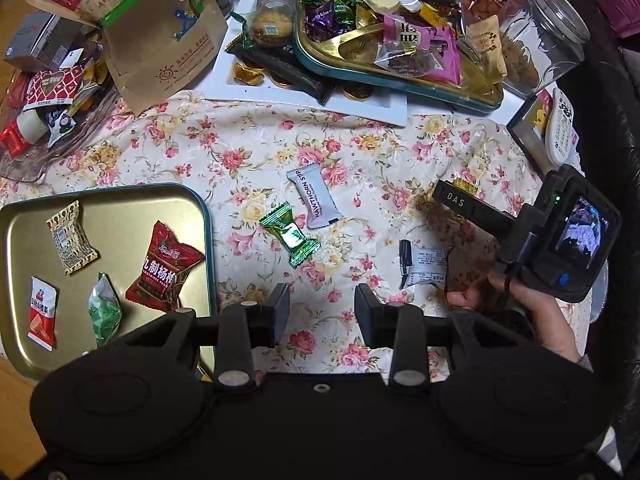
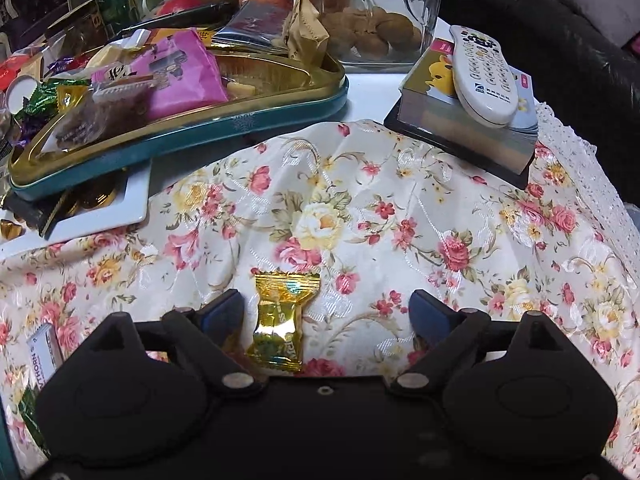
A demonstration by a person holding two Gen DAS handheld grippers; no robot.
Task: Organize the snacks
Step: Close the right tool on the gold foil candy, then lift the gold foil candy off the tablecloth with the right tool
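Note:
A gold-wrapped candy (image 2: 280, 320) lies on the floral cloth between the wide-apart fingers of my right gripper (image 2: 326, 308), nearer the left finger; neither pad presses on it. My left gripper (image 1: 322, 308) hangs open over bare cloth with nothing between its fingers. Ahead of it lie a green candy (image 1: 290, 236), a white hawthorn strip (image 1: 318, 196) and a white packet (image 1: 424, 264). To its left, a gold tin tray (image 1: 120, 196) holds a red packet (image 1: 164, 268), a patterned candy (image 1: 70, 236), a white-and-red packet (image 1: 42, 312) and a pale green one (image 1: 104, 308).
A teal-rimmed tin (image 2: 240, 124) heaped with snacks rests on a white tray (image 1: 304, 104) at the back. A remote (image 2: 480, 76) lies on a book (image 2: 460, 136) at the right. A glass jar (image 2: 380, 20) and a brown paper bag (image 1: 160, 28) stand behind.

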